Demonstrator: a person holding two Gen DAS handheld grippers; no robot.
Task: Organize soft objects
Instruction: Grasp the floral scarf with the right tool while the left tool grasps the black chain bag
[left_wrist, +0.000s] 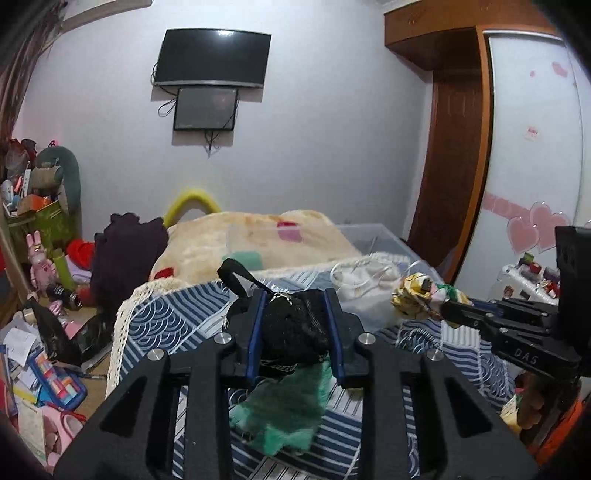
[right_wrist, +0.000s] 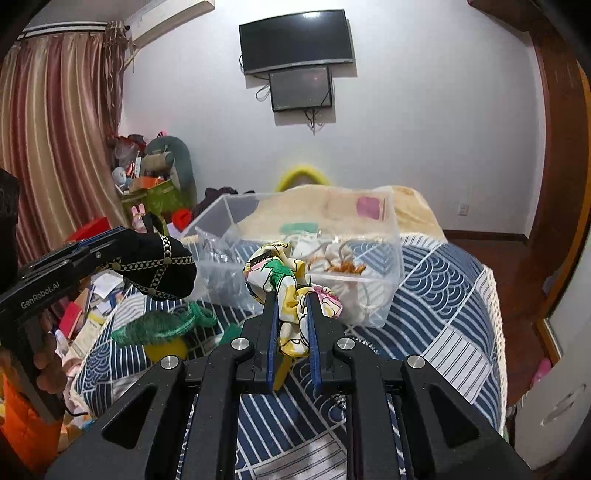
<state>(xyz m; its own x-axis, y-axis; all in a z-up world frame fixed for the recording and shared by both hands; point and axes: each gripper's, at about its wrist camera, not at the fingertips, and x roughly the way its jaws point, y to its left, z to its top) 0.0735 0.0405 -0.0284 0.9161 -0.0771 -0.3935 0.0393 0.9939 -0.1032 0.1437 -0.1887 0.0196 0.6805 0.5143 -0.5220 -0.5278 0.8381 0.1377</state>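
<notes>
While I look out over the bed, its blue-and-white wave-patterned quilt (right_wrist: 443, 295) fills most of both views, with a cream fleece blanket with coloured patches (left_wrist: 258, 236) heaped at the far end. On the quilt, ahead of my right tool, stands a clear rectangular plastic storage box (right_wrist: 391, 258) that holds white fabric and some orange strands I cannot identify. My left gripper (left_wrist: 295, 317) is clamped on a black soft pouch with gold studded trim (right_wrist: 162, 262), which it holds raised off the quilt; in the right wrist view that pouch sits left of the box and apart from it. My right gripper (right_wrist: 291, 314) is pinched on a floral silk-like cloth in yellow, white, green and pink (right_wrist: 288, 280), bunched between the blue pads and lifted just in front of the box's near wall. Below the black pouch, a fuzzy green knitted piece (right_wrist: 162, 325) lies on the quilt, draped over a small yellow object (right_wrist: 166, 349) whose shape I cannot tell. On the far wall hang a dark television (right_wrist: 295, 37) and a smaller screen (right_wrist: 301, 90) beneath it.
</notes>
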